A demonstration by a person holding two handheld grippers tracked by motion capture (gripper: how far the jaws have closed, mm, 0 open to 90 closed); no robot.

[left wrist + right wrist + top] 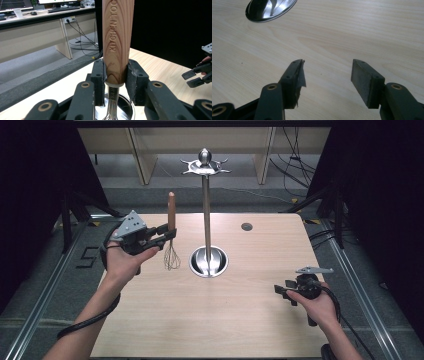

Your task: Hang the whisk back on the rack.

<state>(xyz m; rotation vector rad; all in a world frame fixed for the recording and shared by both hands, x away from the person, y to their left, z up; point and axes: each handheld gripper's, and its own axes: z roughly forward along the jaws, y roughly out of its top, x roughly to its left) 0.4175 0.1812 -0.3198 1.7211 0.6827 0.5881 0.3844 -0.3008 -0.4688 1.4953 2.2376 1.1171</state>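
Whisk (171, 236) in the air on the left side of the table (210, 320), held upright: wooden handle pointing up, wire loops hanging down just above the tabletop, it seems, though from the high view I cannot tell whether the wires touch the wood. The left gripper (167, 234) has it clamped, both black jaws pressed against the lower end of the handle, right above the metal collar. In the left gripper view the handle (116, 42) rises between the pads and the stamped letters "KITCHEN TOO" run up its grain. The person's left hand (125, 260) wraps the gripper body from below, grey three-cornered plate on top.

Just to the right of the whisk stands a metal utensil stand (206, 210): a thin pole rising from a round shiny base (208, 261) near the table's middle, with a ring of hooks and a knob at the top. No utensil hangs from those hooks. The whisk is close beside the pole but apart from it.

The right gripper (281, 291) sits low near the table's right front, held in the right hand (317, 302), well apart from the stand. Its jaws stand wide apart with bare wood grain between them in the right gripper view (327, 72), and a scrap of loose padding hangs off one pad (300, 77).

A small dark round grommet (246, 226) sits in the tabletop toward the far edge.
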